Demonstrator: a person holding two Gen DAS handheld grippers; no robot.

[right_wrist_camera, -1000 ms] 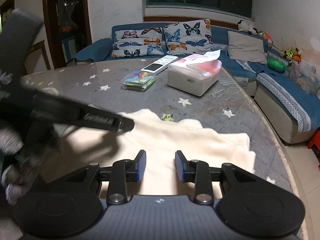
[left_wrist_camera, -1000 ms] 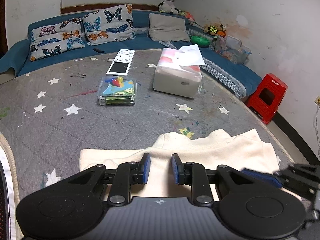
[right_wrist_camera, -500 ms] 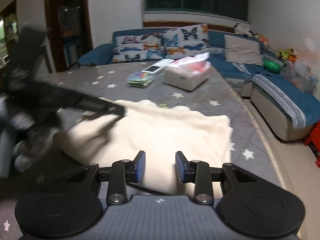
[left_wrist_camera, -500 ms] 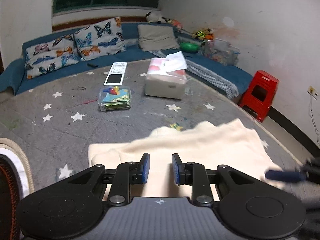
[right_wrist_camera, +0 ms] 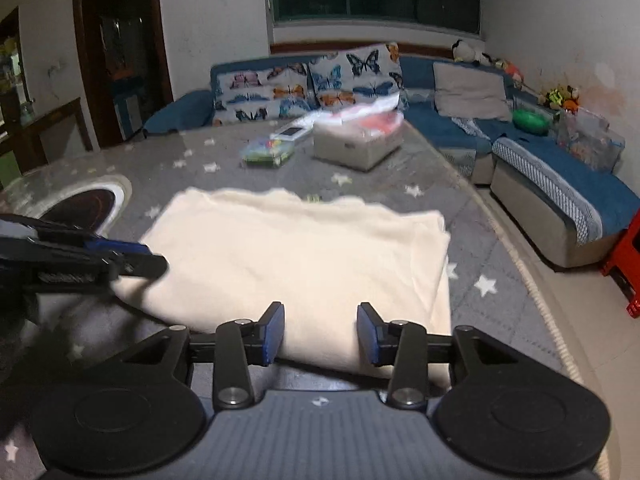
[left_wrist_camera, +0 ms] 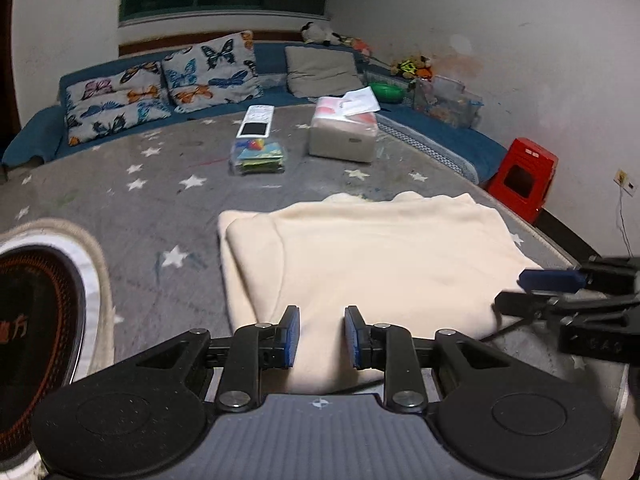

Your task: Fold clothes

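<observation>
In the lower middle of the left wrist view, a cream fleecy garment (left_wrist_camera: 380, 248), lying flat and doubled on the grey star-printed table cover (left_wrist_camera: 160, 184). Near hem running beneath the left gripper (left_wrist_camera: 322, 336): only a narrow gap between the blue pads, cloth visible through it, nothing pinched. At the right edge of that frame, the right gripper (left_wrist_camera: 560, 292), poking in over the garment's corner.

From the right wrist view, jaws of the right gripper (right_wrist_camera: 320, 320) set moderately apart, having just been opening; hem lying in the gap, pads clear of it. Probably a fold laid down and let go, one tool toward each side to keep the edge straight.

Seen only from the left wrist: a red plastic stool (left_wrist_camera: 520, 176) at the right, and the layered left edge of the fold. Seen only from the right wrist: a dark wooden doorway (right_wrist_camera: 116, 60) at the upper left, and the left gripper's tip (right_wrist_camera: 152, 260) at the cloth's left border.
</observation>
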